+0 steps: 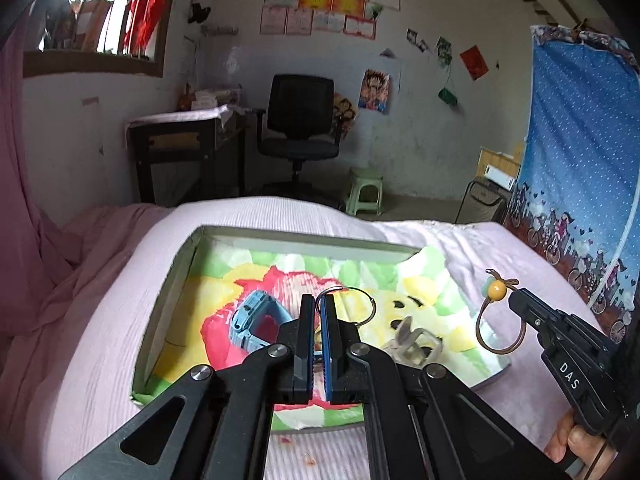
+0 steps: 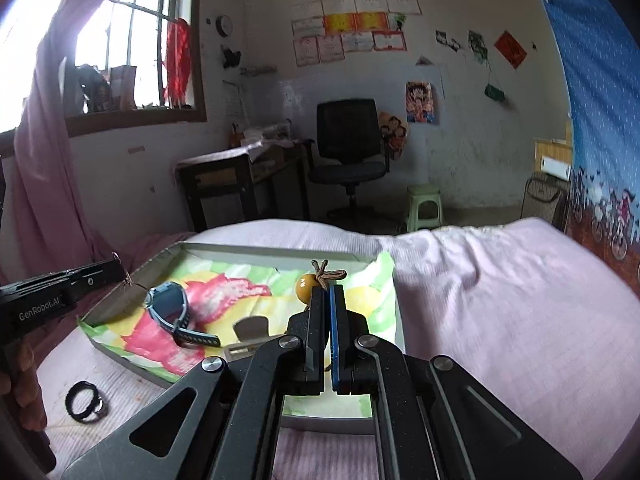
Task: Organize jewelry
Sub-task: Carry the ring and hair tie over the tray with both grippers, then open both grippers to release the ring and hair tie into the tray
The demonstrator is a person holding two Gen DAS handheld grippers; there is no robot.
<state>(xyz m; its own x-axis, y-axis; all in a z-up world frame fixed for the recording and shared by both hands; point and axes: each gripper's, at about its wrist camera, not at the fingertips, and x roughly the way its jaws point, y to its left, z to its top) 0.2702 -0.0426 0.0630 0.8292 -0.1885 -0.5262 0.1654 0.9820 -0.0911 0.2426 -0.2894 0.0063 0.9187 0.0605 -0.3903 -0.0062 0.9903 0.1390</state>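
A lived-in home bedroom is shown. The lower half of the frame is filled by a bed under a pale pink ribbed bedspread (image 2: 500, 280). Behind it, a black mesh-backed office chair (image 2: 347, 148) is set by a dark wooden desk (image 2: 224, 184), with paper certificates (image 2: 352, 28) pinned to the whitewashed wall and a barred window (image 2: 120, 40) seen at upper left.

Glossy amber bead (image 2: 305, 283), ribbed pink cloth (image 2: 500, 300)

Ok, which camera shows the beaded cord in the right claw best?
The left wrist view: the whole beaded cord hangs from the right claw. The right wrist view shows only its bead and knot above the fingers.
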